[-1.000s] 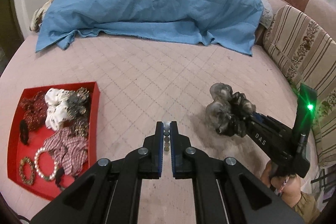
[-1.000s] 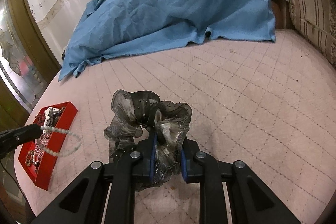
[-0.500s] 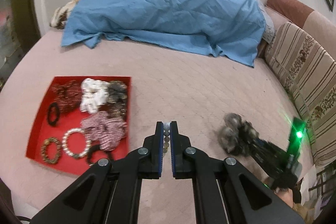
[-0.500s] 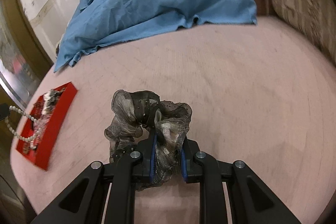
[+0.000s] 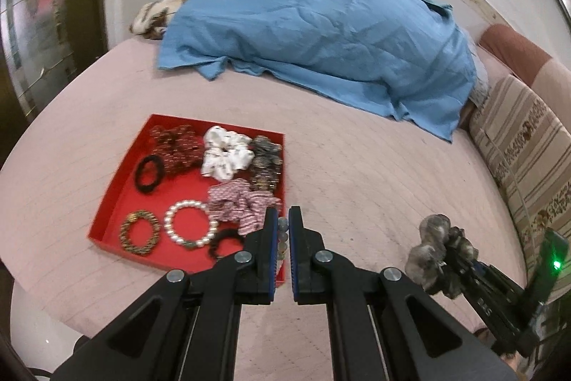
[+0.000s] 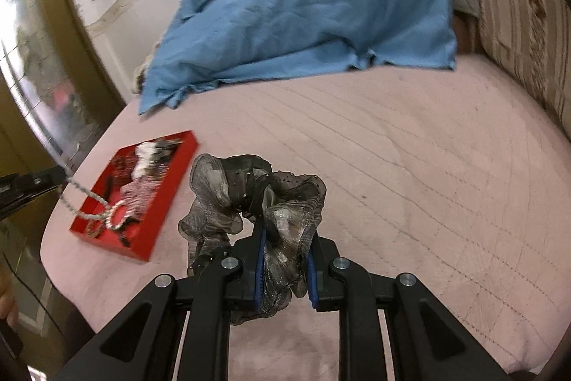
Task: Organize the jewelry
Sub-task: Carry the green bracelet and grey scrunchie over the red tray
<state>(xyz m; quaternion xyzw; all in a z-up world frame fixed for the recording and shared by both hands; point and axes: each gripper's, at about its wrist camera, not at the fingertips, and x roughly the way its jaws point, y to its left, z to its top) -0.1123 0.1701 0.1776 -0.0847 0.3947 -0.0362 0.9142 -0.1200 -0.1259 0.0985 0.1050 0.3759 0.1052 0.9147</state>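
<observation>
Jewelry and hair ties gathered in red tray (image 5: 117, 191), set on pink quilted bedspread (image 5: 357, 166); tray at 9 o'clock in left wrist view, also at 9 o'clock in right wrist view.

Inside tray, left wrist view: white scrunchie (image 5: 225, 154) at centre, dark red scrunchie (image 5: 175, 143) at its 9 o'clock, dark patterned scrunchie (image 5: 266, 163) at its 3 o'clock along tray wall. Black hair tie (image 5: 150, 174) at 8 o'clock of red scrunchie. Pink checked scrunchie (image 5: 239, 206) at 6 o'clock of white one. Pearl bracelet (image 5: 189, 224) and bronze beaded bracelet (image 5: 140, 232) side by side near tray's near wall, bronze one at 9 o'clock of pearl one.

Left gripper (image 5: 281, 231) clamped tight on bead strand (image 5: 282, 238), beads stacked in narrow slit between blue pads, over tray's near right corner. In right wrist view, strand hangs from gripper tip as loop over tray, blurred.

Right gripper (image 6: 285, 256) closed on grey sheer scrunchie (image 6: 249, 199), fabric bunched between pads, rest ruffling out toward 11 o'clock. Held clear of bedspread, well apart from tray. Green light on right gripper body.

Blue cloth (image 5: 321, 34) heaped at 12 o'clock. Striped cushion (image 5: 528, 145) at 3 o'clock.
</observation>
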